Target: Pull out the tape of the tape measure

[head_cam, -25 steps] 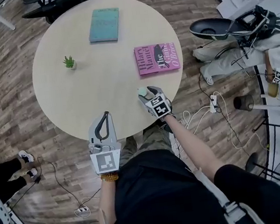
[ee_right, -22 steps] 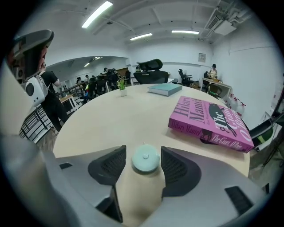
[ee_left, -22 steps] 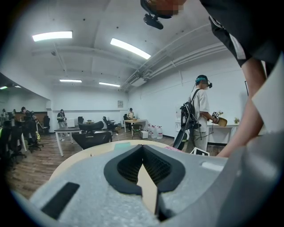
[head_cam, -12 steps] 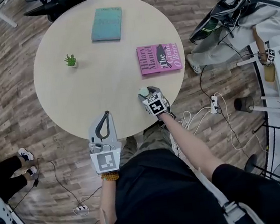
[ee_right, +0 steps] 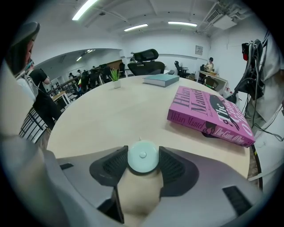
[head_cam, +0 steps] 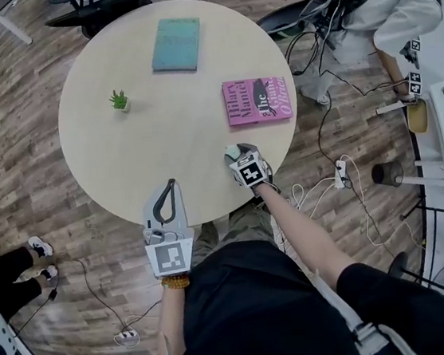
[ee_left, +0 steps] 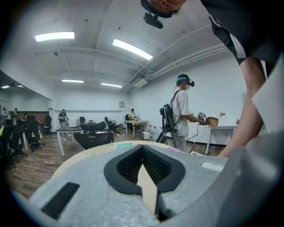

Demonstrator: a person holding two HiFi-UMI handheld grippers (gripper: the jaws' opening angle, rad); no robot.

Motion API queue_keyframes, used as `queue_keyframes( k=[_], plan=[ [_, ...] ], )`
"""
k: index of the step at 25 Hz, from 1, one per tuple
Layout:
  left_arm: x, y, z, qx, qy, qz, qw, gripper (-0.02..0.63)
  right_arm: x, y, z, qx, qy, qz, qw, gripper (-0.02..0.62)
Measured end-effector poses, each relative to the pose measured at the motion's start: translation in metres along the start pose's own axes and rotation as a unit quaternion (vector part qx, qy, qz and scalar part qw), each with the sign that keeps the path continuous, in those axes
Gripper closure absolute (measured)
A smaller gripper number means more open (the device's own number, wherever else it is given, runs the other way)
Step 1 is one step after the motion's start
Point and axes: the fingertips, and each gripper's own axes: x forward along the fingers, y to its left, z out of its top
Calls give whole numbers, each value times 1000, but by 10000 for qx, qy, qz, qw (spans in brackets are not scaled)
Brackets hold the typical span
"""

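Observation:
A small round pale-green tape measure (ee_right: 142,156) lies on the round beige table (head_cam: 160,132) near its right front edge, also seen as the tape measure (head_cam: 231,151) from the head view. My right gripper (ee_right: 142,165) is around it. Its jaws are closing, and the black pads (ee_right: 114,165) touch the disc on both sides. No tape is seen pulled out. My left gripper (head_cam: 168,187) rests at the table's near edge, left of the right one, jaws together and empty. In its own view the left gripper (ee_left: 143,149) has its tips meeting.
A pink book (head_cam: 257,100) lies just beyond the tape measure. A teal book (head_cam: 175,34) is at the far side and a small potted plant (head_cam: 119,101) at the left. A person (head_cam: 381,0) with gear stands at the upper right. Cables (head_cam: 338,173) lie on the floor.
The right gripper stays around the tape measure and has barely shifted. The left gripper has not moved. The person at the upper right has moved further back.

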Motion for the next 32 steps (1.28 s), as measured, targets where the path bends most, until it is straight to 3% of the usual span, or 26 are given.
queue_keyframes(
  k=[16, 32],
  plan=[
    [-5, 8, 10, -28, -217, 7, 9998, 597, -16, 0, 34, -46, -205, 105, 9997, 379],
    [-11, -1, 21, 41, -482, -122, 9988, 597, -78, 15, 99, -656, -826, 287, 9940, 379]
  ],
)
